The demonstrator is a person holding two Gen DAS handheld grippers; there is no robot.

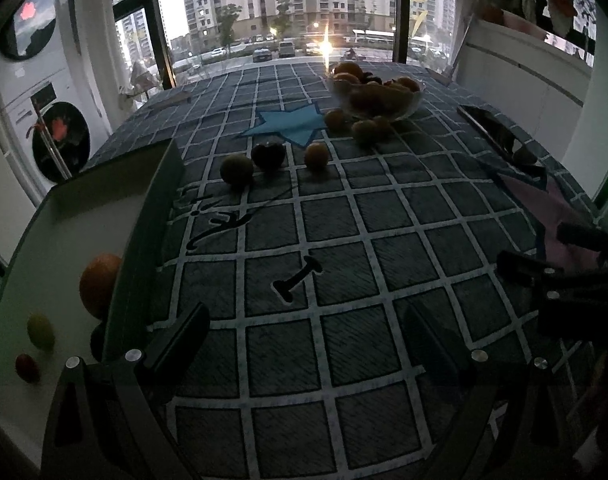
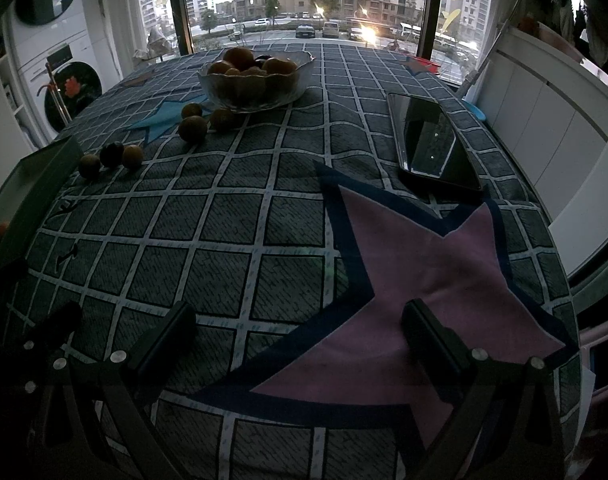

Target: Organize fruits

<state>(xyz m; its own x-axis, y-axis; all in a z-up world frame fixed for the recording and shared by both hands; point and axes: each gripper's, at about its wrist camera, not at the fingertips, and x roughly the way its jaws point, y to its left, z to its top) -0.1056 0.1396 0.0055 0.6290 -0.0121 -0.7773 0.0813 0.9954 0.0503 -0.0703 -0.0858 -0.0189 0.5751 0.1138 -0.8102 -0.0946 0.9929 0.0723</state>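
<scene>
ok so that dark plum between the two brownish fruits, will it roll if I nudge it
Probably. The plum looks round and sits loose on a flat tablecloth, so a nudge would likely roll it. It seems to touch the fruit on its left, which may move too. Its skin looks smooth, so possibly slippery.

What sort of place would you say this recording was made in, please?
Probably a home laundry or balcony room: stacked washer and dryer at left, a window facing apartment blocks, and a table with a checked cloth carrying a glass fruit bowl.

Left gripper (image 1: 304,344): jaws spread wide, nothing between them, low over the table. Right gripper (image 2: 300,336): likewise wide apart, unloaded.
</scene>
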